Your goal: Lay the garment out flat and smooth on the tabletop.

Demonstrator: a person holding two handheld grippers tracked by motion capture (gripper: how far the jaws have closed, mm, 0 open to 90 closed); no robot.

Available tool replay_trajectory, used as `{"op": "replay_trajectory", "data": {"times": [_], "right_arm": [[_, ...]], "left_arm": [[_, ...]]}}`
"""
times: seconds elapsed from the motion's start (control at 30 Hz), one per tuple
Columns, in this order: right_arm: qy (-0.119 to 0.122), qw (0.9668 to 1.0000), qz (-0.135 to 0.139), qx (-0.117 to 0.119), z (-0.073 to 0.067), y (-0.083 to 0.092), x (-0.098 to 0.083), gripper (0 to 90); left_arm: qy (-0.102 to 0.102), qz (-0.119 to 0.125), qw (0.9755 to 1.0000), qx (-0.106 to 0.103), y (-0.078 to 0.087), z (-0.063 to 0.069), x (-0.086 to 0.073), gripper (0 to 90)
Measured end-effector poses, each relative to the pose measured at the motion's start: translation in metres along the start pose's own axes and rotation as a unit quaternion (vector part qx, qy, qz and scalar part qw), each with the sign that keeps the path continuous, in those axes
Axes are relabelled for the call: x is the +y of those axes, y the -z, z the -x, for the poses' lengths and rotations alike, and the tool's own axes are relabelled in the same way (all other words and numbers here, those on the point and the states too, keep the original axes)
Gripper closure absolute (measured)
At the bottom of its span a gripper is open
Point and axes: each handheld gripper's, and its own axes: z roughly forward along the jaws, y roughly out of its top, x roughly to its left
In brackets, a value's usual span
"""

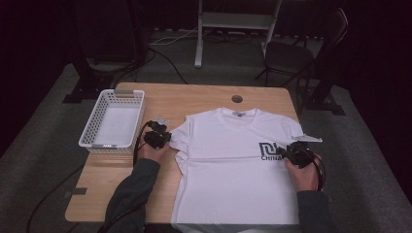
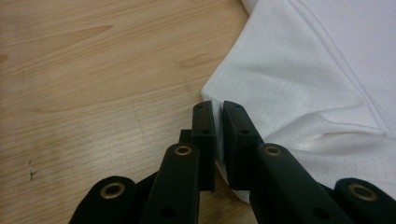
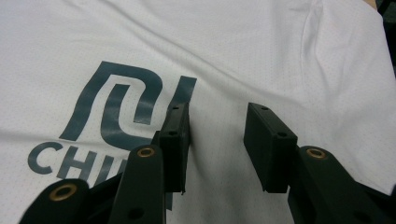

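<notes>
We see an empty white basket (image 1: 112,122) at the surface's left edge. Our left claw (image 2: 218,122) pinches the sleeve hem of the T-shirt (image 1: 233,165), which lies unfolded mid-surface; our right claw (image 3: 217,135) hovers open above its logo. Folding seems barely begun.

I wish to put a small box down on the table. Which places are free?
Bare wood lies along the far edge of the table, between the basket and the shirt, and at the near left corner beside the sleeve. The right half is covered by the shirt, where both tools work.
</notes>
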Motion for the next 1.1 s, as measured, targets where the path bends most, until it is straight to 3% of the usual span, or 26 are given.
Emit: {"op": "replay_trajectory", "data": {"times": [0.23, 0.43, 0.6, 0.73, 0.87, 0.97, 1.1], "right_arm": [[-0.002, 1.0, 0.001, 0.0, 0.0, 0.0, 0.0, 60.3], [-0.002, 1.0, 0.002, 0.0, 0.0, 0.0, -0.001, 60.3], [-0.002, 1.0, 0.002, 0.0, 0.0, 0.0, -0.001, 60.2], [-0.002, 1.0, 0.002, -0.001, 0.0, 0.0, -0.001, 60.2], [-0.002, 1.0, 0.004, -0.002, 0.0, 0.0, -0.001, 60.2], [-0.001, 1.0, 0.006, -0.002, 0.0, 0.0, -0.002, 60.2], [-0.001, 1.0, 0.006, -0.001, 0.0, 0.0, -0.002, 60.2]], "left_arm": [[0.003, 0.002, 0.9999, 0.016, 0.0, -0.006, -0.001, 84.6], [0.025, -0.001, 0.9993, 0.028, 0.002, -0.013, -0.001, 80.7], [0.044, 0.044, 0.998, 0.011, 0.018, -0.01, 0.001, 70.0], [0.024, 0.063, 0.9975, -0.022, 0.028, 0.01, 0.003, 65.4], [-0.001, 0.056, 0.9976, -0.041, 0.026, 0.029, -0.004, 62.1], [-0.008, 0.05, 0.9979, -0.041, 0.024, 0.034, -0.009, 61.7], [-0.013, 0.026, 0.9988, -0.039, 0.019, 0.034, -0.015, 66.4]]}}
